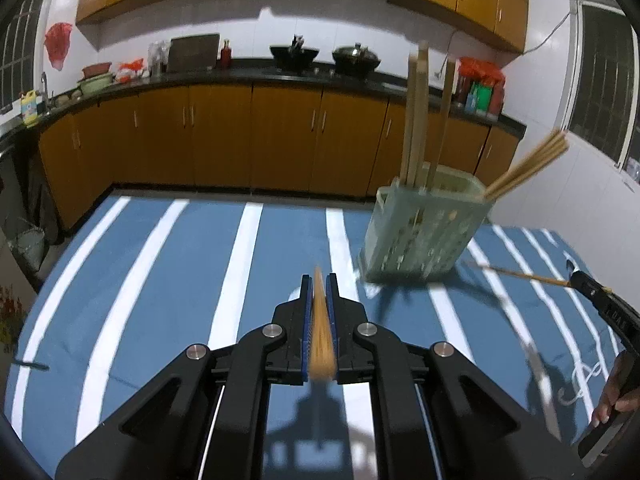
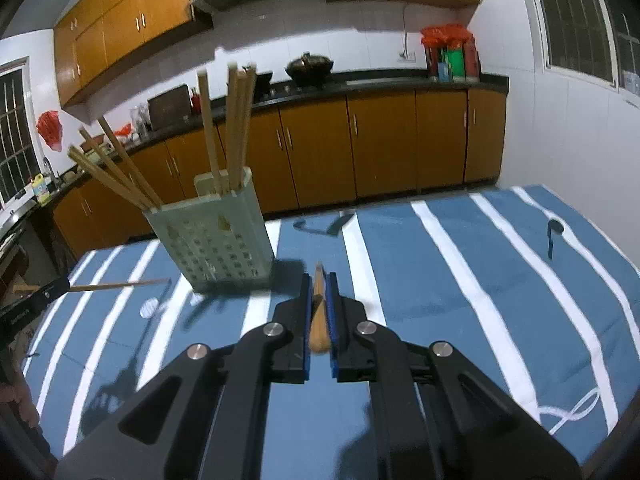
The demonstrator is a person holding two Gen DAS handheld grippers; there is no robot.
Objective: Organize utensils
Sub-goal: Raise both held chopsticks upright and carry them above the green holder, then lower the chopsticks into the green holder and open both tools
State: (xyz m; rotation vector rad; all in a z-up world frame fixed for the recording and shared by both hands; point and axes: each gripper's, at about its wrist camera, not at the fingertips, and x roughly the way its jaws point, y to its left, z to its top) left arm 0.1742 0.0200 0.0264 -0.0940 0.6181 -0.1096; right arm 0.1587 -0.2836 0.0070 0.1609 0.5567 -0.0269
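A chopstick is clamped in the left tongs, and another chopstick is clamped in the right tongs; both pairs of tongs are closed tight on the wood, with each stick lying along the gap between the blue pads. The pale green holder is stood on the desk with the blue and white striped cloth, just ahead of both tongs, and many chopsticks are already stood in it, some upright and some leaning out over one corner. To do this step well, each stick should be lifted above the rim, tipped so its point is aimed down into an open part of the holder, and let go only when the point is inside. The two sticks are best put in one at a time, so the tongs are not bumped together and the leaning sticks are not knocked. The holder looks light, so it should not be pushed. Much is blurred, so it cannot be told how far the held sticks reach. The inside of the holder is hidden by its walls. A dark blue thing and another dark thing are seen lying on the cloth, but what they are cannot be made out.
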